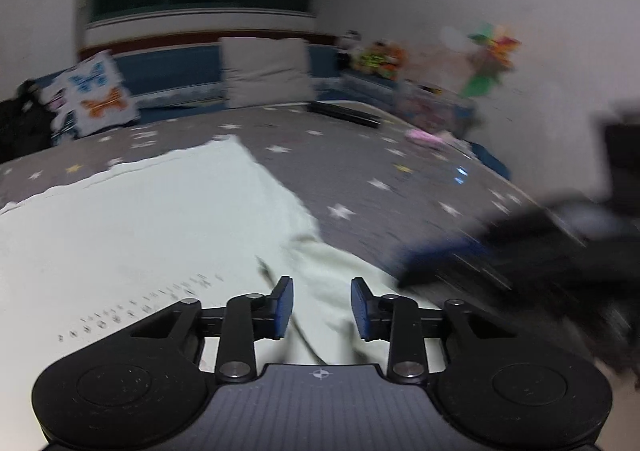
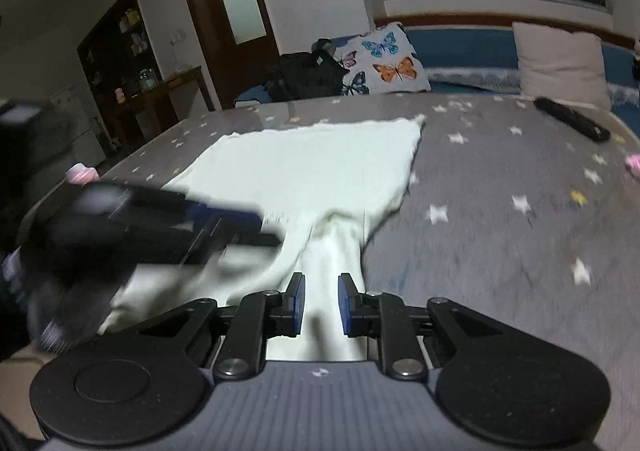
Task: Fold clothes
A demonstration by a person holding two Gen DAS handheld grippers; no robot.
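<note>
Garment: pale green cloth (image 2: 312, 167), spread flat on the bed (image 2: 500, 219), on the grey star-print cover.
Long axis: runs from the tools away toward the pillows; far edge squared off and ragged, near end narrowing into a bunched strip.
Near end: strip (image 2: 324, 263) gathered and pulled up off the cover toward the right tool.
Right tool (image 2: 321, 305): jaws narrow, closed on the bunched strip, cloth filling the gap between the blue pads.
Left tool (image 1: 322, 309): jaws partly apart, over a fold of the cloth, pads not pressing it; nothing gripped.
Far side of bed: butterfly pillow (image 2: 384, 59), plain pillow (image 2: 560, 63), black remote (image 2: 572, 119).
Blur: left tool smeared in the right wrist view.
</note>
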